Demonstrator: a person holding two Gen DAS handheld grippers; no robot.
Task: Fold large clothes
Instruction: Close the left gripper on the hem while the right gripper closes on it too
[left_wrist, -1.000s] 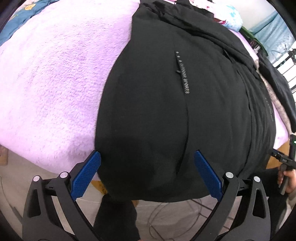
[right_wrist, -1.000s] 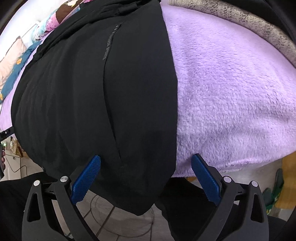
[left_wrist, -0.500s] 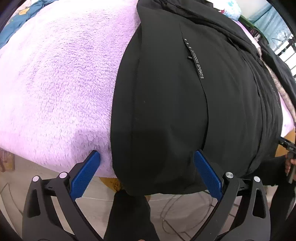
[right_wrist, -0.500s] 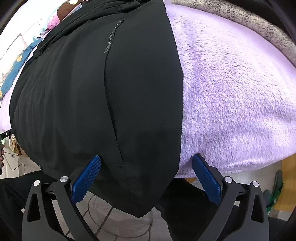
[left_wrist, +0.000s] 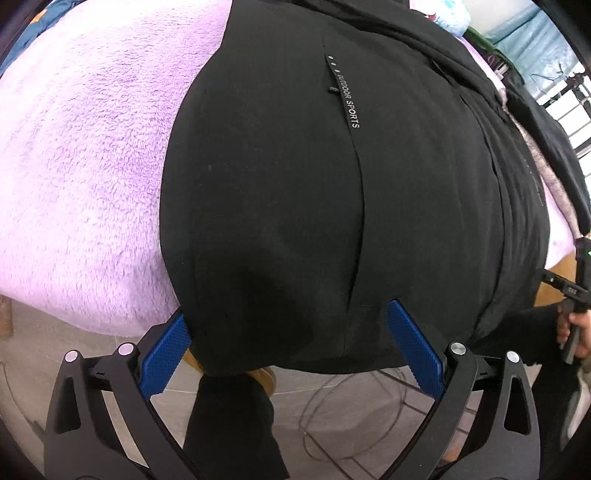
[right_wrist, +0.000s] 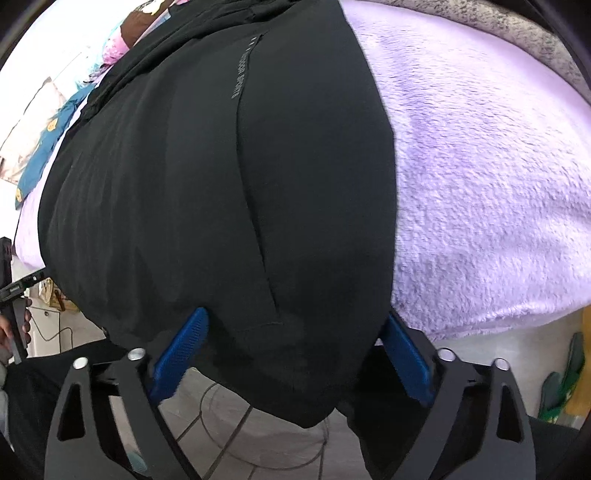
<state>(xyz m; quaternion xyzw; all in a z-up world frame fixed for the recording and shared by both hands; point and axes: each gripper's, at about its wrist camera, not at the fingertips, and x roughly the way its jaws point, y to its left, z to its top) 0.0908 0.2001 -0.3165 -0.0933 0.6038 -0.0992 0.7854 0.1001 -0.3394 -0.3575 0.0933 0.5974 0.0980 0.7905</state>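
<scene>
The black garment (left_wrist: 295, 206) looks soft and limp, best taken at its hanging lower edge, which lies between the wide left gripper (left_wrist: 291, 352) and the closing, not yet pressing right gripper (right_wrist: 291, 356).

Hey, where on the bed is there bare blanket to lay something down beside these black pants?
Bare purple blanket lies left of the black pants in the left wrist view, and more right of them in the right wrist view. Crowded: the bed's far end, with printed bedding, other dark clothes and a grey throw.

Soft bright daylight, heavy fisheye bulge, dark vignetted corners, slight blur.
</scene>
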